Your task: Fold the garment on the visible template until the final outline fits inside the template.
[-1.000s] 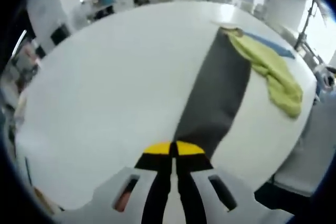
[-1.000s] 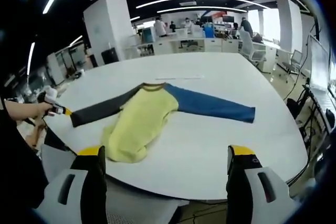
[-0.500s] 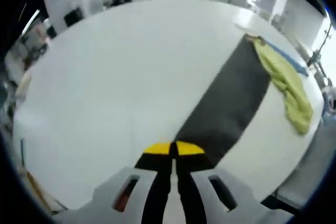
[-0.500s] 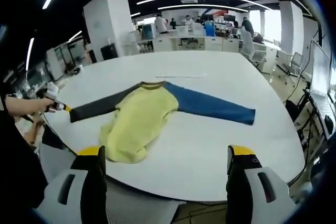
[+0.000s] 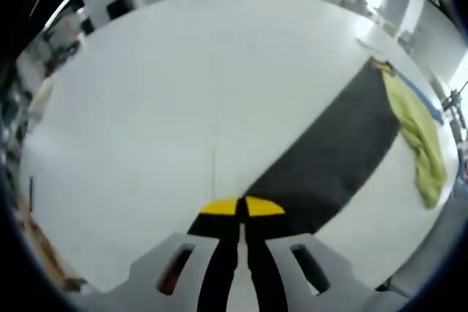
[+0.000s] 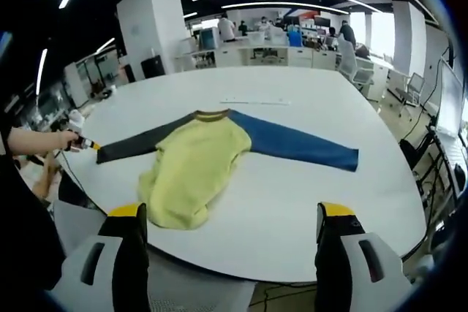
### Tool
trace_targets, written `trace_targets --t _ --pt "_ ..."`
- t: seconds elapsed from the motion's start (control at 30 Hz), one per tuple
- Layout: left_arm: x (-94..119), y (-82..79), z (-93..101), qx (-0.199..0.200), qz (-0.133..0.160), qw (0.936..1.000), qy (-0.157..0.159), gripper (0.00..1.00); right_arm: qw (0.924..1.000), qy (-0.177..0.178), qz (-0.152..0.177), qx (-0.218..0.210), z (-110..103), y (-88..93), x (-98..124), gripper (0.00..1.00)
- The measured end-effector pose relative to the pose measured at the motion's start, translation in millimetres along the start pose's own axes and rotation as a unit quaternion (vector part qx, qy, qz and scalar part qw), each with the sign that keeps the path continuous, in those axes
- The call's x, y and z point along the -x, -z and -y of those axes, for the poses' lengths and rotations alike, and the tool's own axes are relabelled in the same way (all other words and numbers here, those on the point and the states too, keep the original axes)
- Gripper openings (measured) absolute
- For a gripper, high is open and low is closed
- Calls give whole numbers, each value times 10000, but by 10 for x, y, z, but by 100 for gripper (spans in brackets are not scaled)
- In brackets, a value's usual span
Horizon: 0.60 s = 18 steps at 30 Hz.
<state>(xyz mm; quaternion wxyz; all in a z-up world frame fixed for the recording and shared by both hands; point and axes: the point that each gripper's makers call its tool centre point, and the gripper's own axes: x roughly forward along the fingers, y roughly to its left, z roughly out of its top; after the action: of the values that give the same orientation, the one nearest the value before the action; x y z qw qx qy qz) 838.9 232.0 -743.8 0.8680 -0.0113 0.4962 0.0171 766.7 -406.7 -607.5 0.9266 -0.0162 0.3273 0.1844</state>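
A long-sleeved garment lies on the white table (image 6: 292,195): yellow body (image 6: 191,169), dark grey sleeve (image 6: 139,145) and blue sleeve (image 6: 296,148). In the left gripper view my left gripper (image 5: 242,207) is shut on the cuff end of the dark grey sleeve (image 5: 333,158), which stretches away to the yellow body (image 5: 420,133). The right gripper view shows that left gripper (image 6: 86,144) at the far left, held by a hand at the sleeve's end. My right gripper (image 6: 230,221) stands open above the table's near edge, nothing between its fingers.
A thin strip (image 6: 252,101) lies on the table beyond the collar. Desks, chairs and people fill the office behind (image 6: 278,38). The table edge (image 6: 241,272) runs just in front of my right gripper, with a chair (image 6: 453,180) at the right.
The left gripper has drawn the dark grey sleeve outward, so it lies longer and straighter. The right gripper has barely moved.
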Motion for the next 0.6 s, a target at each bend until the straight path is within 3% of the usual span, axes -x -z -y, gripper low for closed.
trace_targets --t 0.6 --pt "-146 -23 -110 212 -110 9995 -226 0 10000 -13 -66 12 -30 -33 -89 96"
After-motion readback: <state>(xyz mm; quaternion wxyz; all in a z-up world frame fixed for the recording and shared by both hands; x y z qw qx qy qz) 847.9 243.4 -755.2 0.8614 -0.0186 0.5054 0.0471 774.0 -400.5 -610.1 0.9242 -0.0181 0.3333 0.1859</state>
